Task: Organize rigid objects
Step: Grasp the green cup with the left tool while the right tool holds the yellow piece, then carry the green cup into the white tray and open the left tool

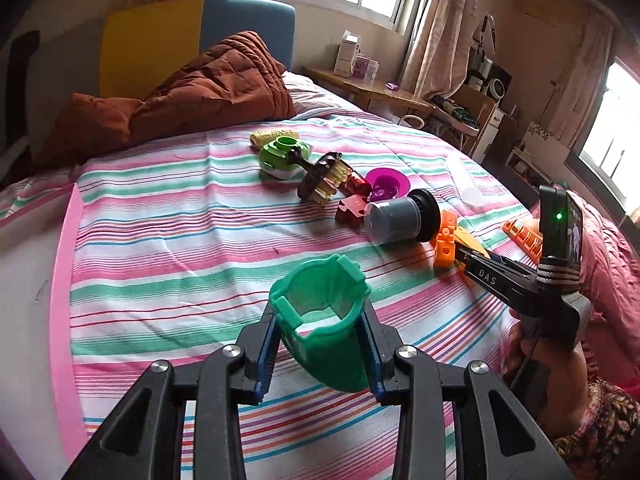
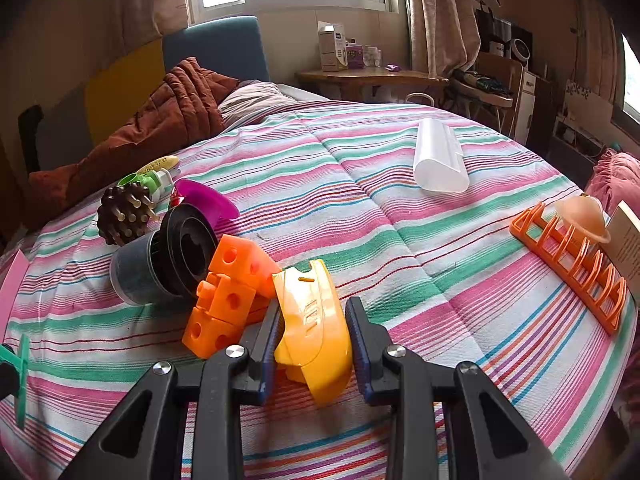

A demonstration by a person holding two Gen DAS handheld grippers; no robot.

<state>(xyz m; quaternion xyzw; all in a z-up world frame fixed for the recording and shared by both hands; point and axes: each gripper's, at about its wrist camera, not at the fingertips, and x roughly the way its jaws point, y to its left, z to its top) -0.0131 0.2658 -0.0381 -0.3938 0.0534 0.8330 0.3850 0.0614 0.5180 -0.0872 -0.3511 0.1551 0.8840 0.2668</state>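
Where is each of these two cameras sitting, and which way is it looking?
Left wrist: rides the left hand-held gripper, looking down across the striped bed; its fingers clamp a green cup; the right hand shows.
Right wrist: rides the right hand-held gripper, clamping a yellow plastic piece, facing the window.
Shared: black canister, orange block.

Both cameras are looking forward and downward along their own tool's two fingers, close over the striped bed (image 1: 168, 240). The left wrist view is sitting nearer the bed's pink edge, facing the windows in the upper frame, with the right tool (image 1: 466, 252) showing at right. The right wrist view is facing the same windows. Both are sharing the toy cluster around the black cylinder (image 1: 400, 216) (image 2: 168, 264) and the brown quilt (image 1: 192, 88) (image 2: 160, 128).
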